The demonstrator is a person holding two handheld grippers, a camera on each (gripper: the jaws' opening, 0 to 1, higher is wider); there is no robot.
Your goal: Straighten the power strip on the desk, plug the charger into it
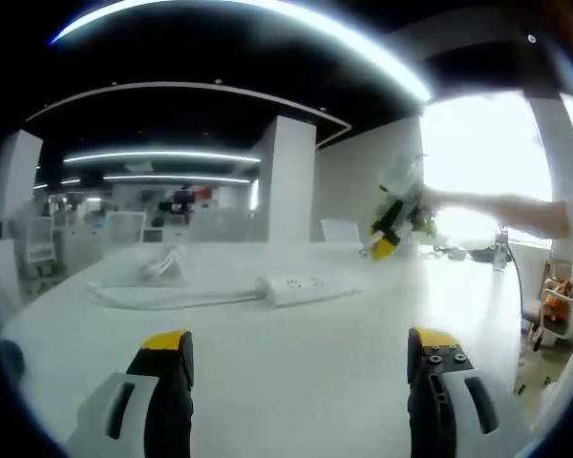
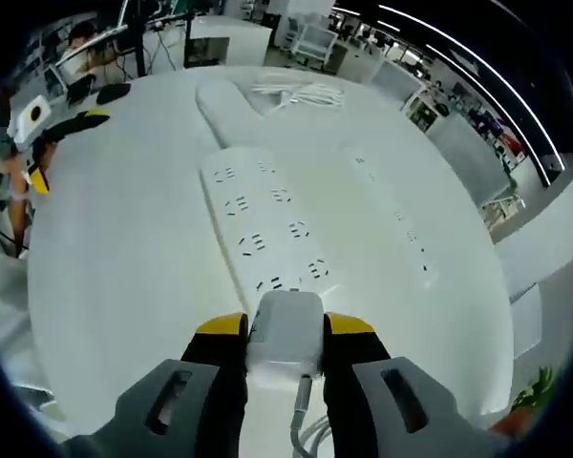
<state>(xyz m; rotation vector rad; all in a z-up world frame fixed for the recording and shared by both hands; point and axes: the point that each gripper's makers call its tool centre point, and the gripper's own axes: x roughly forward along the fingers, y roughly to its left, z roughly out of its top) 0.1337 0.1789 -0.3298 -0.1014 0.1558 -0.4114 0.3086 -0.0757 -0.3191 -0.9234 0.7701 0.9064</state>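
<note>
Right gripper (image 2: 285,336) clamps the charger (image 2: 286,329), low centre, just short of the power strip (image 2: 263,234), which looks straight. Plugging remains. Left gripper (image 1: 301,358) wide apart, empty.

White charger (image 2: 286,329), white power strip (image 2: 267,229), yellow-tipped tools
</note>
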